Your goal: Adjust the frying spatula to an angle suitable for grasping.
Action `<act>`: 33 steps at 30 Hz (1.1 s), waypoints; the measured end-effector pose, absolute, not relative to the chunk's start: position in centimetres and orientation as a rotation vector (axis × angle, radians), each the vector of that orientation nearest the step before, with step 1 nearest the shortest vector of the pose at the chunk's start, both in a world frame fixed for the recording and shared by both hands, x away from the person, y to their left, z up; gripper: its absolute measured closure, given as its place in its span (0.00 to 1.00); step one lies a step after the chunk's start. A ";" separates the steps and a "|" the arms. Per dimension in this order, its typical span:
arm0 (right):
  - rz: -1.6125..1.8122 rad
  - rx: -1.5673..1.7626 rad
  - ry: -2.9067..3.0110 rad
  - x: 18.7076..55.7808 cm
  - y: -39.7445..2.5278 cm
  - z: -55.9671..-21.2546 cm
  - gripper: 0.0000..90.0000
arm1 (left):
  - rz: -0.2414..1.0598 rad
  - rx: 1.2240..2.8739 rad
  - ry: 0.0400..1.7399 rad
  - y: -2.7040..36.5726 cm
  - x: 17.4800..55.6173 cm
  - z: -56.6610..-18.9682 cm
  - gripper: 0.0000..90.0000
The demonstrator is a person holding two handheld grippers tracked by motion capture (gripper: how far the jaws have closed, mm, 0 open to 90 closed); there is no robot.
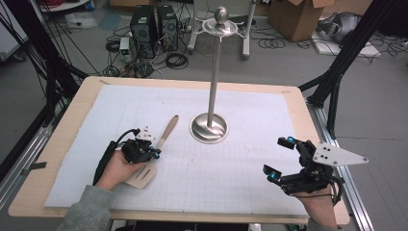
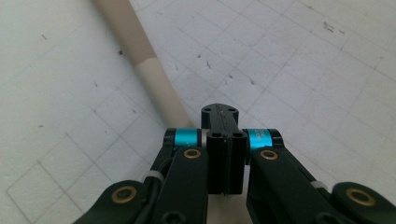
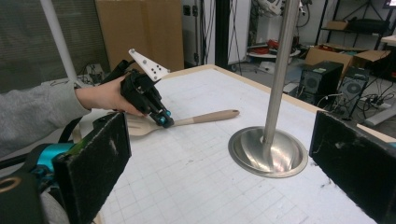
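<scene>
A wooden spatula (image 1: pixel 166 132) lies flat on the white grid mat (image 1: pixel 240 101), handle pointing to the far right and blade towards the person. My left gripper (image 1: pixel 153 153) is shut, its tips down on the spatula's neck. In the left gripper view the two jaws (image 2: pixel 224 128) are pressed together, and the handle (image 2: pixel 140 51) runs beneath them. From the right gripper view the left gripper (image 3: pixel 163 120) meets the spatula (image 3: pixel 210 116). My right gripper (image 1: pixel 280 157) stands open and empty near the front right of the mat, with its pads (image 3: pixel 98 158) wide apart.
A metal stand with a round base (image 1: pixel 209 127) and a tall pole topped by hooks (image 1: pixel 220 24) rises at the mat's centre, also seen ahead in the right gripper view (image 3: pixel 267 149). The wooden table edge (image 1: pixel 308 120) borders the mat. Computers and cables lie on the floor beyond.
</scene>
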State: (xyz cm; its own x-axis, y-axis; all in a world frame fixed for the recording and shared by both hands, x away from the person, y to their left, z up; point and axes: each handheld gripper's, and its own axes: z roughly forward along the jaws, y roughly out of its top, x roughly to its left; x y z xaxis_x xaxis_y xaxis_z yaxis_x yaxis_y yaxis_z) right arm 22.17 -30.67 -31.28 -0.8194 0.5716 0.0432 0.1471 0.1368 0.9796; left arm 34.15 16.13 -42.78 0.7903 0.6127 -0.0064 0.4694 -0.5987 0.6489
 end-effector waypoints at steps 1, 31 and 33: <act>1.727 0.694 2.078 22.2 -30.7 -31.3 0.05 | 0.277 2.328 0.796 16.0 34.1 -42.9 1.00; 1.729 0.697 2.083 22.3 -30.7 -31.3 0.05 | 0.298 2.419 0.774 16.0 33.2 -42.1 1.00; 1.726 0.694 2.084 22.3 -30.7 -31.3 0.05 | 0.299 2.402 0.787 16.0 33.2 -42.1 1.00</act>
